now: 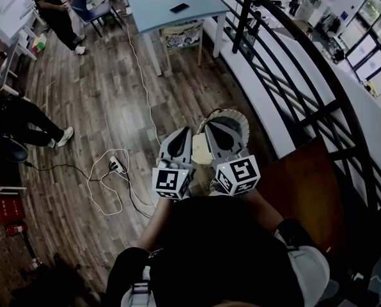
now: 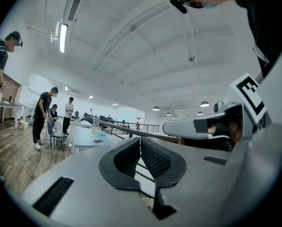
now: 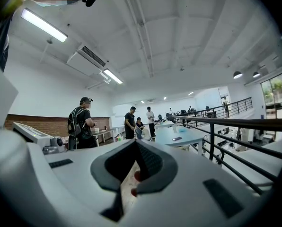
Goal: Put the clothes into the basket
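Note:
Both grippers are held side by side close to the person's chest and point level, out over the wooden floor. My left gripper [image 1: 185,130] has its dark pads [image 2: 153,157] pressed together with nothing between them. My right gripper [image 1: 224,121] is shut too, its pads [image 3: 148,162] meeting at the tip and holding nothing. In the head view a round woven basket [image 1: 242,121] shows just beyond and beneath the right gripper, mostly hidden by it. I see no clothes in any view.
A black railing [image 1: 286,75] curves along the right, with a brown panel [image 1: 305,178] at its foot. A light blue table [image 1: 171,5] and a chair [image 1: 181,37] stand ahead. A power strip and cables [image 1: 117,166] lie on the floor at left. People stand at the far left.

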Demonstrator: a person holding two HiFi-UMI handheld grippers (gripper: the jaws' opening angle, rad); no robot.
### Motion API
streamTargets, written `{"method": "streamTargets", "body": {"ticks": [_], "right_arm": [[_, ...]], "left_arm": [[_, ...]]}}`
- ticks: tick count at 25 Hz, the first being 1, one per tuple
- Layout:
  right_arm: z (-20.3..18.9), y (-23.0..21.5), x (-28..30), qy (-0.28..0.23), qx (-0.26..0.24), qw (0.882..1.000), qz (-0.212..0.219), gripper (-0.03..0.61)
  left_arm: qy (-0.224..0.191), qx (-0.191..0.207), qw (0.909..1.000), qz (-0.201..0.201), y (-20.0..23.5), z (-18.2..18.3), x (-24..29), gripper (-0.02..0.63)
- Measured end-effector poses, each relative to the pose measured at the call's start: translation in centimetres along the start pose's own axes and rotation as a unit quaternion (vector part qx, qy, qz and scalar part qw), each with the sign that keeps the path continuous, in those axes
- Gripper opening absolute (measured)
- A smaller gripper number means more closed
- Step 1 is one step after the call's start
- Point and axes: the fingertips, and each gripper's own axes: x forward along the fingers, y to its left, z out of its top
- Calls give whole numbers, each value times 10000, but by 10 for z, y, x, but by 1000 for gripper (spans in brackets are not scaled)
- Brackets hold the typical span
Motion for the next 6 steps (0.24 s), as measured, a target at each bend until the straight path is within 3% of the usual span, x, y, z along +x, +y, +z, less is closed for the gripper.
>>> {"method": "streamTargets", "body": {"ticks": [6], "right_arm": [[-8, 0, -5, 29, 5, 10000, -60, 8]], "left_arm": [[9, -37, 10000, 28, -1, -8, -6, 14]]}}
